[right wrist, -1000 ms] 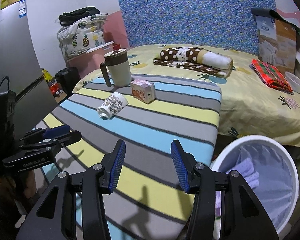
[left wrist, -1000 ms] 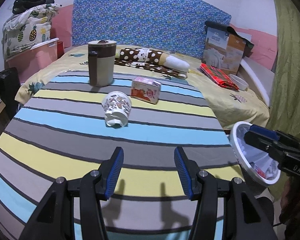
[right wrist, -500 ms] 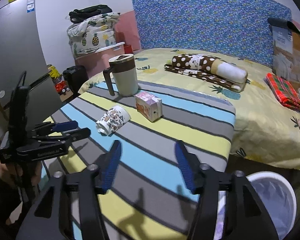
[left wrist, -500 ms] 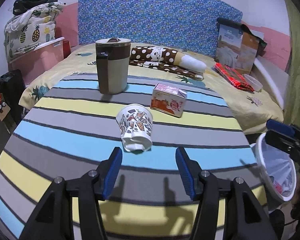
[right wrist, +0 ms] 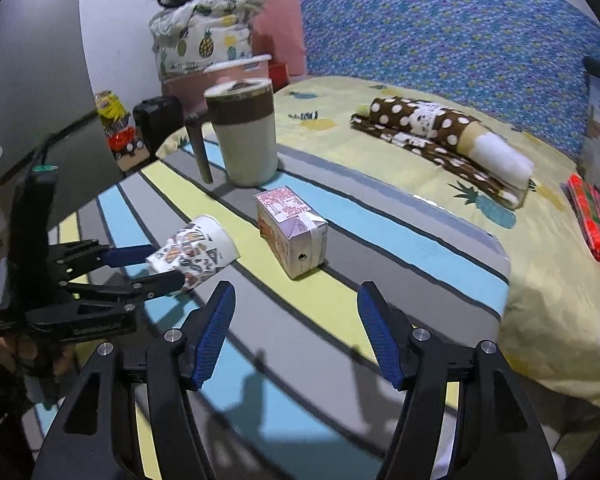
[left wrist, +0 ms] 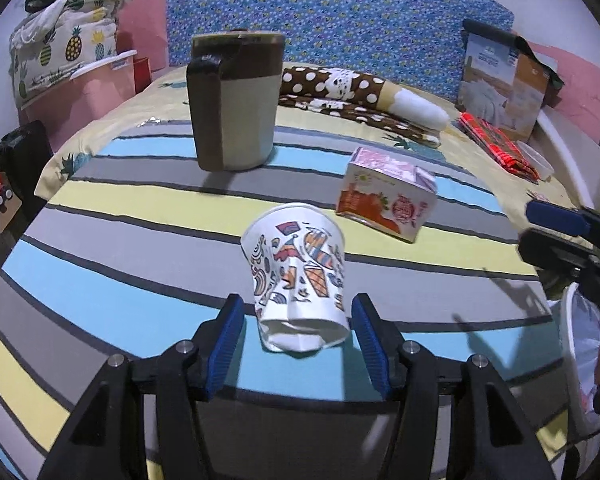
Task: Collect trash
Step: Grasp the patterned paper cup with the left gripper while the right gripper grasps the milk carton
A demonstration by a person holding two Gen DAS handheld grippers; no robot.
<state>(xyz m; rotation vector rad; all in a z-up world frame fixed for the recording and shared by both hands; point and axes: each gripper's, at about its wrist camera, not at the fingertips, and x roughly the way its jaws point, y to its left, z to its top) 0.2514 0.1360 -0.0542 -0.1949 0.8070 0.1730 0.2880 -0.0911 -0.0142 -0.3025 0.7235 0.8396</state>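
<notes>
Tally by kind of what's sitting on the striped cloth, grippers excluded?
Paper cup: 1, crushed, on its side
Drink carton: 1, lying down
Lidded mug: 1, upright
Total: 3

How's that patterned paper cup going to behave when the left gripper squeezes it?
The paper cup lies on its side with its mouth already crumpled, so it will probably crush further. It looks light and may roll or slide on the striped cloth.

One crumpled patterned paper cup [left wrist: 300, 276], one pink-and-orange drink carton [left wrist: 384, 204], one beige-and-brown lidded mug [left wrist: 236, 100], one white bin [left wrist: 580, 360], two blue-padded black grippers.
</notes>
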